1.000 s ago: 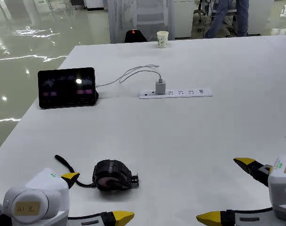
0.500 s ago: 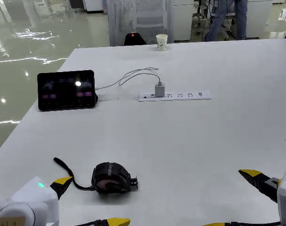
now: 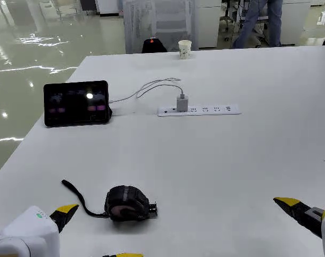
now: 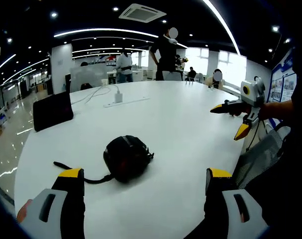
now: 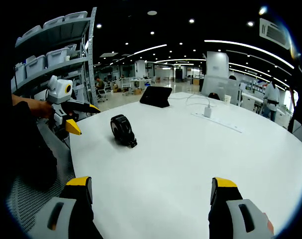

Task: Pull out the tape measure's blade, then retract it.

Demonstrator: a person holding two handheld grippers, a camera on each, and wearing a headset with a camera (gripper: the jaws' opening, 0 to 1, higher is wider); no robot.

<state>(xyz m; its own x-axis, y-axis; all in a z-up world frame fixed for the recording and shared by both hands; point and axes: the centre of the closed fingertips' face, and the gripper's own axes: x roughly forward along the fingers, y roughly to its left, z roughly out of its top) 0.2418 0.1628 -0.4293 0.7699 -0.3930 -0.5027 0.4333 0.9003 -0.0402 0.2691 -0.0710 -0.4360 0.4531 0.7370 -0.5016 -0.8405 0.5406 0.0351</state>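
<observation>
Locates tape measure [image 3: 127, 203] near the desk's [image 3: 205, 160] near left corner, untouched, just ahead of the wide-spread left gripper [image 4: 144, 173], with the equally wide right gripper [image 5: 151, 181] well apart toward the right edge.

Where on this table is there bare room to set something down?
The table is barest across its middle and right, between the power strip and the near edge. Behind the strip, right of the paper cup, is bare too. Busier: the tablet and cable at left, the tape measure near-left.
</observation>
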